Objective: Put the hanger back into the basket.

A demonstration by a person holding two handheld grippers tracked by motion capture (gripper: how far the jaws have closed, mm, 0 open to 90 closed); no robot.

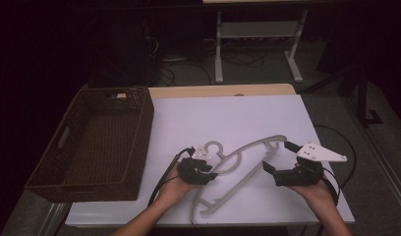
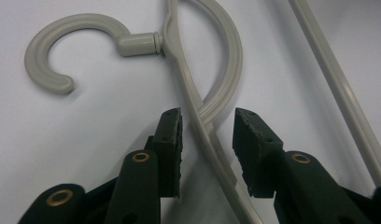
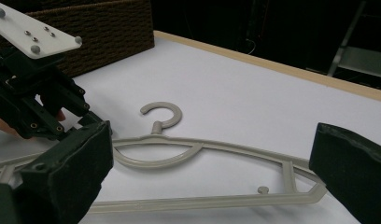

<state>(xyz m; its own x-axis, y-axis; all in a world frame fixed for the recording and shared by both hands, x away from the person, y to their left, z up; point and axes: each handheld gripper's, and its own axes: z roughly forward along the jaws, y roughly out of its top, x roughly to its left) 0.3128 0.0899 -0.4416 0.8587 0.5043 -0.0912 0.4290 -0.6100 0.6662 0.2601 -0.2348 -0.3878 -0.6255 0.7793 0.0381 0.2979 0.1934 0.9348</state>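
Observation:
A grey plastic clothes hanger (image 1: pixel 236 183) lies flat on the white table (image 1: pixel 228 113), its hook (image 1: pixel 214 145) pointing toward the far side. My left gripper (image 1: pixel 211 169) is low over the hanger near the hook. In the left gripper view its jaws (image 2: pixel 207 130) straddle one thin arm of the hanger (image 2: pixel 226 60), with a gap between each pad and the arm. My right gripper (image 1: pixel 278 156) stands wide open at the hanger's right end. In the right gripper view that end of the hanger (image 3: pixel 291 177) lies between the spread jaws (image 3: pixel 212 140), untouched.
A dark wicker basket (image 1: pixel 139 113) stands on the table's left side, close to my left hand; its wall (image 3: pixel 109 28) is in the right gripper view. Cables trail off the table's front and right edges. Metal frame legs (image 1: pixel 218 54) stand beyond the far edge.

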